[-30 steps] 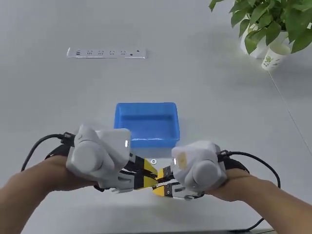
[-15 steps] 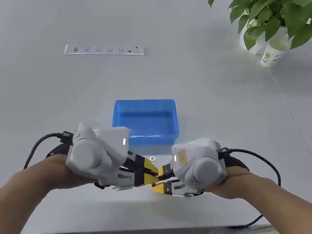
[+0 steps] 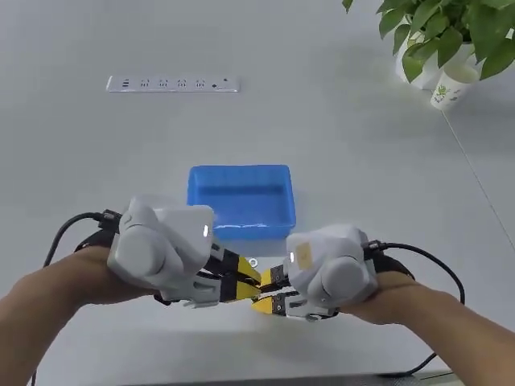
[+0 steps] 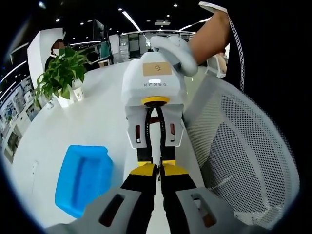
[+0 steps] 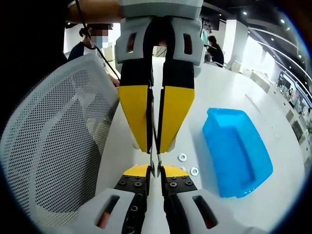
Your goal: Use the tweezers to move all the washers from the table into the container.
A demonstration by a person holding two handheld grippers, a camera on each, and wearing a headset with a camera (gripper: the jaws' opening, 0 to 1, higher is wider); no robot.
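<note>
Your left gripper has its jaws clamped flat on the tweezers. The right gripper sits drawn in around their end, but I can't tell whether it bites. Two washers lie near the tabletop's front edge, just short of the blue container. They look thin, light and slippery, so pinch one gently across its rim.

The tweezers are mostly hidden, seemingly a sliver between the jaws of the left gripper; the plant is cropped.

Two small silver washers lie flat beside the open blue container, thin tweezers nearby.
</note>
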